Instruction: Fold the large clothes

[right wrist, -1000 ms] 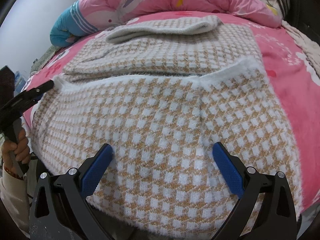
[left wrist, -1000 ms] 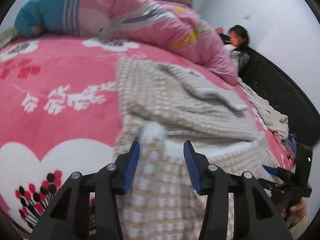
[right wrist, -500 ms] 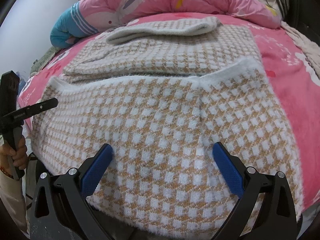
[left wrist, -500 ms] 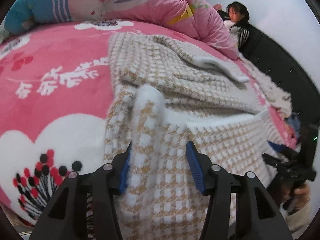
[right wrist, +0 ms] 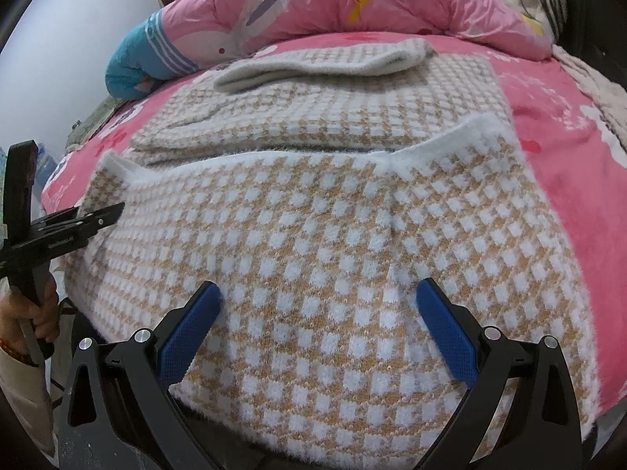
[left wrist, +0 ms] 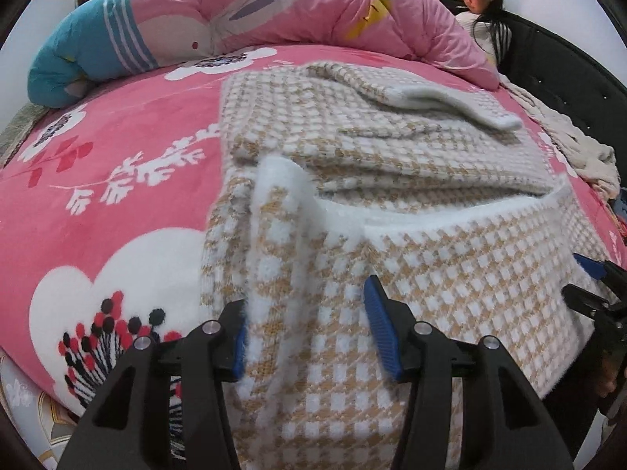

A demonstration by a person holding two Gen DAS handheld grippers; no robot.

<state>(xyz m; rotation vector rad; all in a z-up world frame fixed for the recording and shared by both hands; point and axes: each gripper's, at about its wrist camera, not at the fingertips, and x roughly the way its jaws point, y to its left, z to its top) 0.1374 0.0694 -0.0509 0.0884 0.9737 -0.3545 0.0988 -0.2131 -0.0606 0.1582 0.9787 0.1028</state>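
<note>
A fuzzy tan-and-white checked knit sweater lies partly folded on the pink floral bed cover, its lower portion draped over the near edge of the bed and its sleeves laid across the far half, short of the rolled pink-and-blue quilt behind it. Left hand-held gripper: jaws apart, straddling a raised white-trimmed ridge of the sweater at its left edge, the left blue pad touching the fuzzy trim without clamping it. Right hand-held gripper: jaws wide apart, hovering over the sweater's hanging lower panel, toward its right side, gripping nothing. The white hem band of the sweater runs across its middle, just before the folded sleeves. A seated person and a pale knit throw lie beyond the sweater's far right corner. Judged risks: if the left jaws close on only the trim ridge, a single layer may lift and drag the stacked sleeves askew; if the two grippers seize at unequal depths, the next fold is likely to land crooked; the overhanging panel's weight may pull the soft, slippery knit off the bed edge once either side is raised.
</note>
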